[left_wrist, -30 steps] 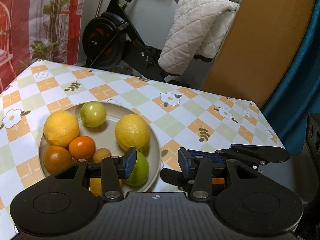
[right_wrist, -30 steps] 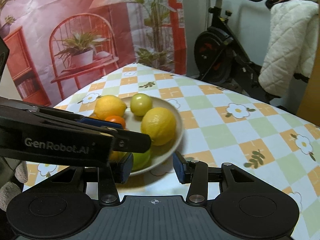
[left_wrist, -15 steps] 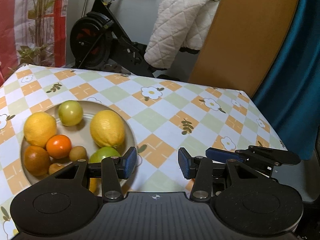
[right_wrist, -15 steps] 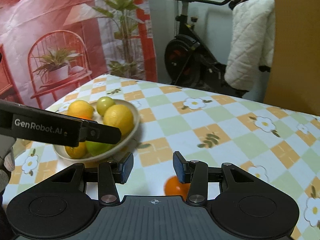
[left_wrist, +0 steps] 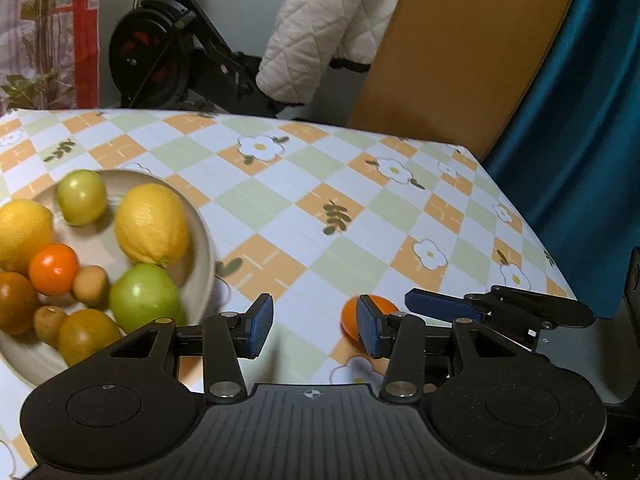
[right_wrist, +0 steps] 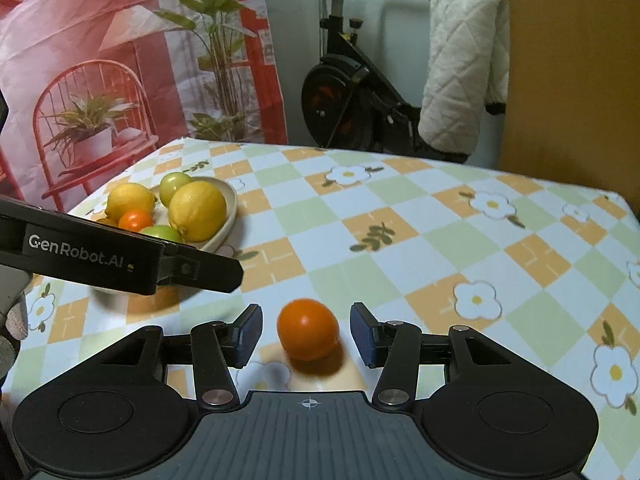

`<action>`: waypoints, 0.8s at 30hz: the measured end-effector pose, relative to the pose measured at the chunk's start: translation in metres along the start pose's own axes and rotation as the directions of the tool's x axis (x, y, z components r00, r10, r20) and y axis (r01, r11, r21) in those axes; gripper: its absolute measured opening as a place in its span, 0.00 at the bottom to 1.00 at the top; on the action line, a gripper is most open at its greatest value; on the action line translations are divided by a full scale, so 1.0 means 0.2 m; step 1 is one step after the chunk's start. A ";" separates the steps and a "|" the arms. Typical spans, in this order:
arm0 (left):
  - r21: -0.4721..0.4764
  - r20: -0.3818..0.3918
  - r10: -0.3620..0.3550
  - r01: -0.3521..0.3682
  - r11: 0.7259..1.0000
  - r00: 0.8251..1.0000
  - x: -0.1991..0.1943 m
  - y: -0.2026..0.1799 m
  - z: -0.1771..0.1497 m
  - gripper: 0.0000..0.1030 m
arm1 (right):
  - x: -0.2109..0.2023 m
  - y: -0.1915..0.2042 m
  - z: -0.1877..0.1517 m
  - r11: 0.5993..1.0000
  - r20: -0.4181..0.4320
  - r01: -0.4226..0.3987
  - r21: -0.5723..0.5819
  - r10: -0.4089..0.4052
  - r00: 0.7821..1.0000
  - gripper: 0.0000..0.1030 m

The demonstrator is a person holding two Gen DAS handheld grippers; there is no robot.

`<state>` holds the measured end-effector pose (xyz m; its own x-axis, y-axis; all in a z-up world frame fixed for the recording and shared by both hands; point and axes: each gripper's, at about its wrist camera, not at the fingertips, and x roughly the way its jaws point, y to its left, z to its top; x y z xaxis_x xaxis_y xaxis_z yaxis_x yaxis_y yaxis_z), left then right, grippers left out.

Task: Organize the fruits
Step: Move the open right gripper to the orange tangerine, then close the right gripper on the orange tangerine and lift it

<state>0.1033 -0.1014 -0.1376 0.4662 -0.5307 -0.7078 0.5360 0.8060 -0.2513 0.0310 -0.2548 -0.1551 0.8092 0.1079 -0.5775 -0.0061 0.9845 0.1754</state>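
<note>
Orange right of fruit plate

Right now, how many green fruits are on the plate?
2. One small green fruit sits at the plate's far side, behind the lemon; a bigger one lies at the near rim. Others may be hidden beyond the frame edge.

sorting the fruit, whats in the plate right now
The plate holds two lemons, two green fruits, an orange mandarin, darker oranges and small brown fruits. The left gripper hides its near edge.
</note>
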 end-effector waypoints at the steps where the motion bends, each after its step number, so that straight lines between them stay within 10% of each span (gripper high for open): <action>1: -0.004 -0.007 -0.007 0.007 1.000 1.000 0.01 -0.01 0.00 0.47 | 0.00 -0.01 -0.01 1.000 -0.002 -0.001 0.001 0.001 1.000 0.44; 24: -0.032 -0.074 -0.108 0.105 0.994 0.991 0.21 -0.09 -0.02 0.48 | 0.07 -0.06 -0.05 0.999 -0.028 -0.040 0.030 0.041 0.999 0.35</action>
<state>0.1109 -0.1376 -0.1650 0.3523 -0.5934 -0.7237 0.5595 0.7534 -0.3454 0.0366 -0.2625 -0.1742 0.7915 0.1522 -0.5920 -0.0209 0.9747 0.2225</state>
